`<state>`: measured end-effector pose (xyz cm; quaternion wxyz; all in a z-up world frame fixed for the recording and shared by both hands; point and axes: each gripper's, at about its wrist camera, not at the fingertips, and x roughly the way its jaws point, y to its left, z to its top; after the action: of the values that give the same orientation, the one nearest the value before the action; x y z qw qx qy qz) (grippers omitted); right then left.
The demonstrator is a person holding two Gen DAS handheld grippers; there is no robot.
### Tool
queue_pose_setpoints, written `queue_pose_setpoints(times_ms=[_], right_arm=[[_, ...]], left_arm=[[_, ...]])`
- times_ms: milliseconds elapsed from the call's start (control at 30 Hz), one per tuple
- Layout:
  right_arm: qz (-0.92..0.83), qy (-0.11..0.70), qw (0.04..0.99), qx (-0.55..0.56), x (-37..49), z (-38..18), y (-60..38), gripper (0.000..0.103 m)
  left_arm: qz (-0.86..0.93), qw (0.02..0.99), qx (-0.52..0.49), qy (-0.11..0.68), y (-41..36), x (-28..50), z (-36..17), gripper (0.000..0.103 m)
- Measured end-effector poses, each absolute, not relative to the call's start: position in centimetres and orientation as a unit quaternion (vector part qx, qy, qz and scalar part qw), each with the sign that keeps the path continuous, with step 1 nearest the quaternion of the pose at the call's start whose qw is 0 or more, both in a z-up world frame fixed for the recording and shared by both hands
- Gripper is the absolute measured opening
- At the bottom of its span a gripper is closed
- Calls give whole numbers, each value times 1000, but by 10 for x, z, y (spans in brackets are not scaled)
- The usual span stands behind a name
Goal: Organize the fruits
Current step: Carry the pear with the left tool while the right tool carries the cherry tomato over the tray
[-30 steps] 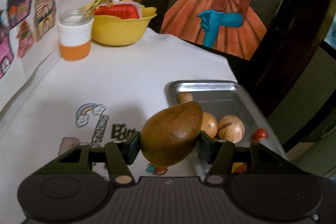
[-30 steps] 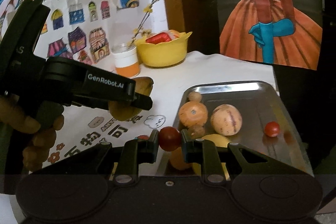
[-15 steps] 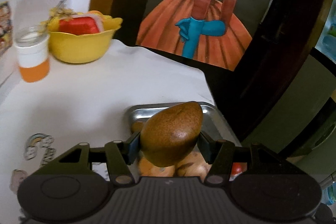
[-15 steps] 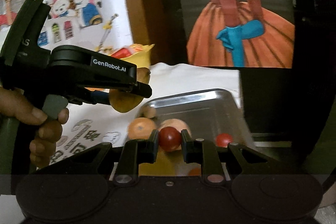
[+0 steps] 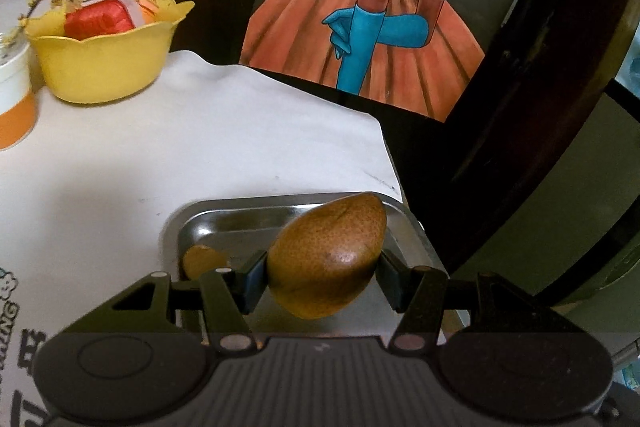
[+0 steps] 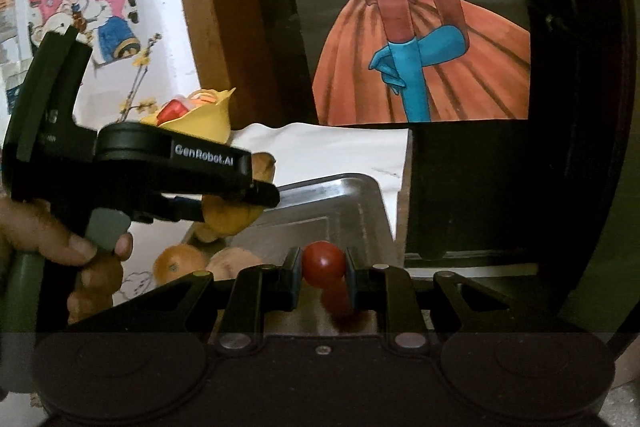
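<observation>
Speckled brown pear (image 5: 326, 259), possibly mango

White-covered table (image 5: 224, 143) with steel tray (image 5: 224, 217), yellow bowl (image 5: 100, 67), orange-and-white cup (image 5: 14, 99).

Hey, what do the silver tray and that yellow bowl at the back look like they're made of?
The silver rectangular tray looks like polished metal, probably stainless steel: it shines and mirrors the red tomato held above it. The yellow scalloped bowl looks like matte moulded plastic: flat even colour, no glare, a thin wavy rim.
</observation>
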<state>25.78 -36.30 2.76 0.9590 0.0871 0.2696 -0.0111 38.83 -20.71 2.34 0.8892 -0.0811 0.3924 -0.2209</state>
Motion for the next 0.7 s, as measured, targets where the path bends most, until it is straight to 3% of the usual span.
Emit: queue_pose_setpoints(times_ms=[700], right_arm=[[1,301,946,123,288,14,-385,25]], left_arm=[[-206,885,-80,411,-215,410,1,62]])
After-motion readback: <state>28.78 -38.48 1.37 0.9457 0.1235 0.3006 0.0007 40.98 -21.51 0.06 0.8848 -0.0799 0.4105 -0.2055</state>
